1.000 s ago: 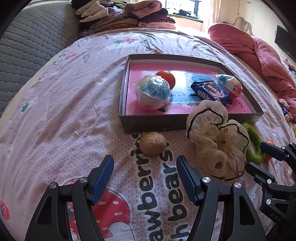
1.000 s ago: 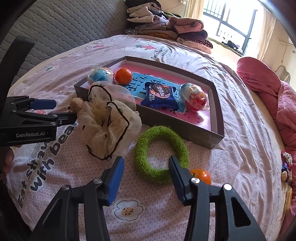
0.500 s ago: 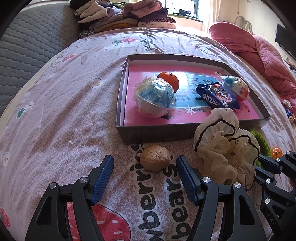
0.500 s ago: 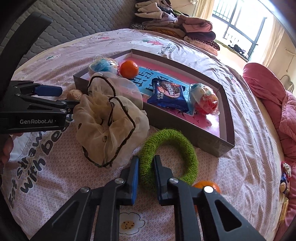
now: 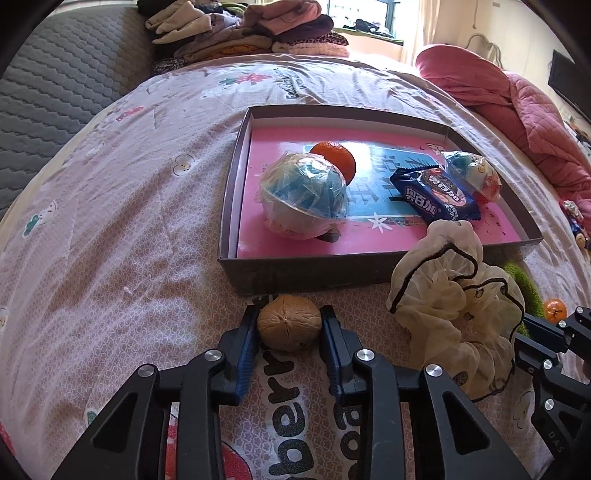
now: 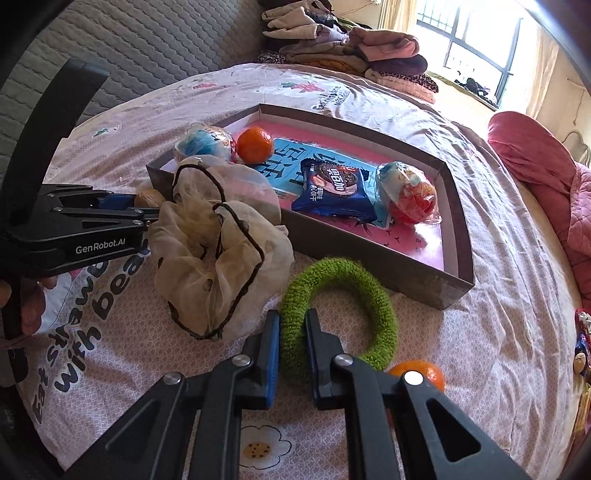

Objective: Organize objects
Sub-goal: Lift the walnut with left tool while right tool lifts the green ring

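Observation:
My left gripper is shut on a brown walnut lying on the bedsheet just in front of the grey box; the walnut also shows in the right wrist view. My right gripper is shut on the near left part of a green fuzzy ring lying on the sheet. A cream scrunchie lies between the two grippers, against the box's front wall. The box holds a blue wrapped ball, an orange, a blue biscuit packet and a red wrapped ball.
A loose small orange lies on the sheet right of my right gripper. Folded clothes are stacked at the far end of the bed. A pink quilt lies at the right. A grey padded headboard is at the left.
My left gripper moved forward and closed on the walnut. My right gripper closed on the green ring half a second ago and still holds it.

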`<state>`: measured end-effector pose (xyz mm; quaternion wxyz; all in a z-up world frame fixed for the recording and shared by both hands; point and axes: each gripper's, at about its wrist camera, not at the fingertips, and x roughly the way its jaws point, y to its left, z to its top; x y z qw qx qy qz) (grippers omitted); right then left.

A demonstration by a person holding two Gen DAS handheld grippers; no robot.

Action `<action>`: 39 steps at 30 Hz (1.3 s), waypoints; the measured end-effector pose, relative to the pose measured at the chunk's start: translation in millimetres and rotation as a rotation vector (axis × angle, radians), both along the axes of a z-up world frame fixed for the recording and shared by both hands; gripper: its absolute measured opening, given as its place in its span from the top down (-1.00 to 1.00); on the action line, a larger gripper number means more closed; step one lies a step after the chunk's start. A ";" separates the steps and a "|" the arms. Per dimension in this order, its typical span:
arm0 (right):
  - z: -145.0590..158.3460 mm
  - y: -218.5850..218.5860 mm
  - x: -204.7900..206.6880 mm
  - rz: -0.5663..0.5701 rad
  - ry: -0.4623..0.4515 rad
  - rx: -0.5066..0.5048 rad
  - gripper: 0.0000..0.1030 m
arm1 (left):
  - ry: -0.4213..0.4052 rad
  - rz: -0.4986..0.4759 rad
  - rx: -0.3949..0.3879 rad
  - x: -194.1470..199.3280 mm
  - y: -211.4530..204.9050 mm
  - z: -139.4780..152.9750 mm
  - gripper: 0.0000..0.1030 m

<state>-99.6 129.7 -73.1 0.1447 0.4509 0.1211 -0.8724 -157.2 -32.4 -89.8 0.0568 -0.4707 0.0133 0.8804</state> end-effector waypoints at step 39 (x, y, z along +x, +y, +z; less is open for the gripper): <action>58.7 6.2 14.9 -0.007 0.121 -0.127 0.74 | 0.138 -0.019 0.020 59.3 12.6 68.1 0.36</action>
